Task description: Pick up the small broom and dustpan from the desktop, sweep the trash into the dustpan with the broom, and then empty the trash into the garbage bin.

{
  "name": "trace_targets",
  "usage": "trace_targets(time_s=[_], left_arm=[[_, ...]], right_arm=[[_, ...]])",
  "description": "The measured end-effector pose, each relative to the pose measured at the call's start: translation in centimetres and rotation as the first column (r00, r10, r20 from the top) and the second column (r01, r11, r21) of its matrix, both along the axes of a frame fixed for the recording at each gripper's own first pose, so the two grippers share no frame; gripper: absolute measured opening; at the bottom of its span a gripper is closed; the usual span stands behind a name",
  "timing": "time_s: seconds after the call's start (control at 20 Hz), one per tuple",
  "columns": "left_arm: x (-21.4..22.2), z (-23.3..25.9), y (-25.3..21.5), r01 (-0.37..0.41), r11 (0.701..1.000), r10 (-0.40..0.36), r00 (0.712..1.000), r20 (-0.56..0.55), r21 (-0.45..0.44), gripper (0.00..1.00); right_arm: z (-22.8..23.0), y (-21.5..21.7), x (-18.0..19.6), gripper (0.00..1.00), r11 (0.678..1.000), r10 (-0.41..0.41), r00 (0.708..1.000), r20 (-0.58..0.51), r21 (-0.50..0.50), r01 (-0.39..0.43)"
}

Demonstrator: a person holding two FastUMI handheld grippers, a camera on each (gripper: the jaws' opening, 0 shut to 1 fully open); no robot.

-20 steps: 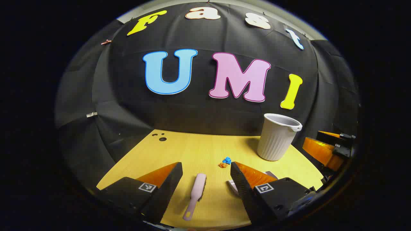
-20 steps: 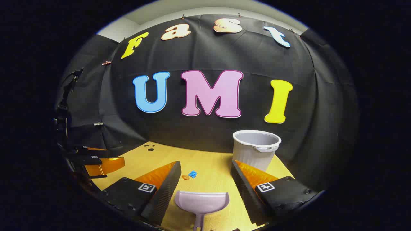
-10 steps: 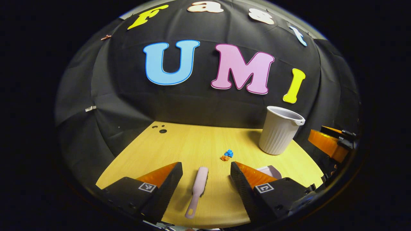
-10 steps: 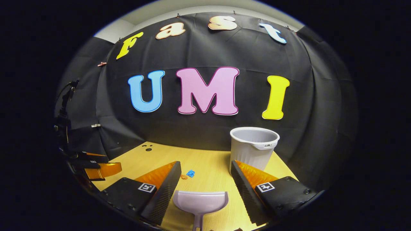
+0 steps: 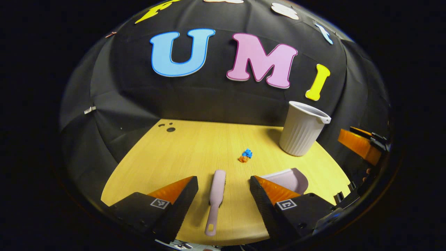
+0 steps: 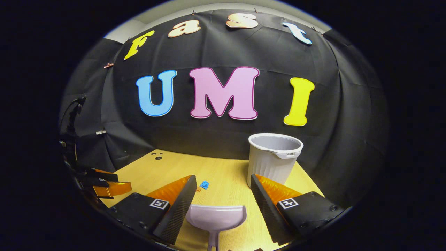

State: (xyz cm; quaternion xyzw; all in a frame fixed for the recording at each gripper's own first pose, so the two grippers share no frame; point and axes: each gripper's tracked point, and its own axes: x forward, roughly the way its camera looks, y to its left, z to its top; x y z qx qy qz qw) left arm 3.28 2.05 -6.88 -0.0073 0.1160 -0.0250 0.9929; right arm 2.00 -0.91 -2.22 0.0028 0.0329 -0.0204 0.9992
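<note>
The left gripper (image 5: 223,195) is hovering above the near edge of the table (image 5: 195,150), its fingers standing wide apart and holding nothing. The table is showing a smooth, pale yellow top with fine wood grain. Between those fingers, the broom (image 5: 216,197) is lying flat on the table: a slim, pale pink plastic brush with a rounded head and a thin handle ending in a small hanging hole, pointing toward the camera.

The right gripper (image 6: 223,205) is also hanging over the table with its fingers spread wide and nothing between them gripped. Its inner finger faces are looking ribbed. Below them the dustpan (image 6: 216,218) is resting on the table, a pale pink plastic scoop with a straight front lip, curved back wall and narrow handle running toward the camera.

The trash (image 5: 245,156) is sitting mid-table as two small crumpled bits, one blue and one orange, touching each other, beyond the broom's head. The garbage bin (image 6: 273,158) is standing upright at the far right of the table, a pale grey, vertically ribbed plastic tub with a rolled rim, near the black cloth wall.
</note>
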Motion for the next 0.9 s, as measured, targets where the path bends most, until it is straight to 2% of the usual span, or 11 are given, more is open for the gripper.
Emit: trace_targets(time_s=[0.15, 0.35, 0.7, 0.9], left_arm=[[1.3, -3.0, 0.4, 0.001, 1.0, -0.002, 0.996, -0.094, -0.019, 0.95], [3.1, -7.4, 0.8, 0.007, 1.0, -0.012, 0.97, -0.241, -0.023, 0.95], [5.8, -13.3, 1.3, 0.04, 0.999, -0.024, 0.896, -0.444, 0.026, 0.95], [7.1, -15.4, 1.4, 0.055, 0.997, -0.02, 0.862, -0.506, 0.054, 0.92]], right_arm=[[-0.6, -0.1, 0.2, 0.98, 1.0, -0.007, 1.0, -0.019, -0.006, 0.006], [-1.5, 0.2, 0.3, 0.98, 1.0, -0.014, 0.999, -0.046, -0.021, 0.013], [-2.7, 0.3, -0.5, 0.98, 0.997, -0.032, 0.996, -0.085, -0.07, 0.027], [-3.4, -0.6, -1.1, 0.98, 0.996, -0.069, 0.992, -0.106, -0.055, 0.063]])
